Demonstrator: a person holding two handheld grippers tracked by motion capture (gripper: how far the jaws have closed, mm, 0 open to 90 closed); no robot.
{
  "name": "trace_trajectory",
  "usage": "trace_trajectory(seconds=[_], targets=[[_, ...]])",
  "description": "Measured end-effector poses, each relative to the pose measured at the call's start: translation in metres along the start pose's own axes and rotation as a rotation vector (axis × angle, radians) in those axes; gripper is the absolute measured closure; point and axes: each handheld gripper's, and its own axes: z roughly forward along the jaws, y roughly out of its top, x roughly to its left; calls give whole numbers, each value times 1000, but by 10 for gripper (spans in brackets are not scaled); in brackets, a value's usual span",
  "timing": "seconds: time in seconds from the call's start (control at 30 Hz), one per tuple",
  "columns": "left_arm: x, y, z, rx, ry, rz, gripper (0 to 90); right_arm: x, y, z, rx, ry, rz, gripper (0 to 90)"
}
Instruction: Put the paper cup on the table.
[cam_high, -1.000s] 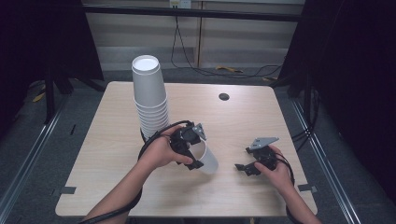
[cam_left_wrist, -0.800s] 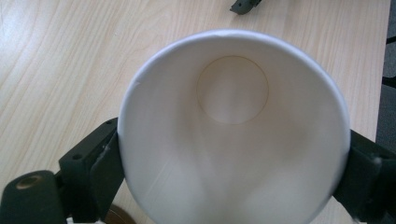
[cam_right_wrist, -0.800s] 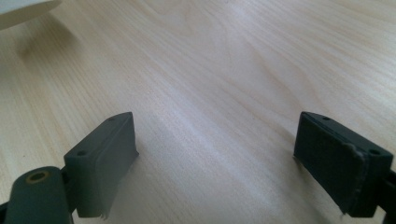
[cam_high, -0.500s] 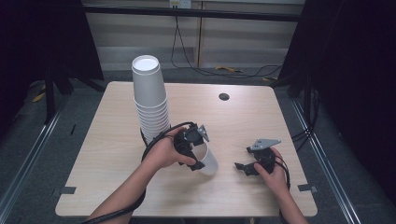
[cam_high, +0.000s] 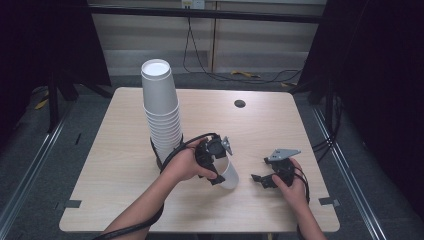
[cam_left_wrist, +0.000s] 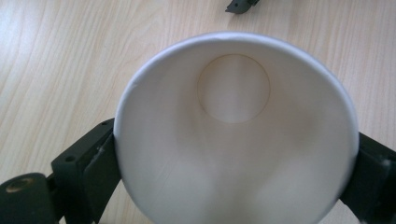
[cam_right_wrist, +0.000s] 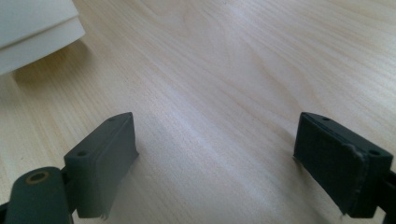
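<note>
A: Surface condition? The tabletop (cam_high: 125, 150) was light wood grain, set in a dark room with cables along the back wall. A small dark hole (cam_high: 240, 103) sat near its far edge.

B: Location of the work item?

A: A single white paper cup (cam_high: 229, 172) lay tilted near the tabletop's middle, just right of the tall stack of cups (cam_high: 161, 112), which stood upside down.

B: Left hand-held gripper (cam_high: 218, 162) status?

A: Clamped on the paper cup. In the left gripper view, the two black jaws pressed against opposite sides of the cup's rim, and the cup's open mouth faced the camera with its round bottom visible inside.

B: Right hand-held gripper (cam_high: 257, 178) status?

A: Jaws apart, nothing between them. It rested low over the bare tabletop, near the paper cup's right side but not touching it. In the right gripper view, the wood showed between the pads (cam_right_wrist: 105, 158), and white cup walls stood at the upper left corner.
</note>
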Motion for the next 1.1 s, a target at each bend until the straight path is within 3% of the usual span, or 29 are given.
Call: trace_trajectory(seconds=[0.2, 0.43, 0.63, 0.97, 1.1], targets=[[0, 1, -2, 8, -3, 8, 75, 0, 0, 0, 0, 0, 0, 124], [0, 2, -1, -18, -10, 23, 70, 0, 0, 0, 1, 0, 0, 124], [0, 2, 1, -55, -20, 4, 66, 0, 0, 0, -1, -1, -2, 125], [-3, 5, 4, -66, -38, 22, 60, 0, 0, 0, 0, -1, -1, 125], [-3, 5, 7, -82, -50, 2, 57, 0, 0, 0, -1, 1, -2, 126]])
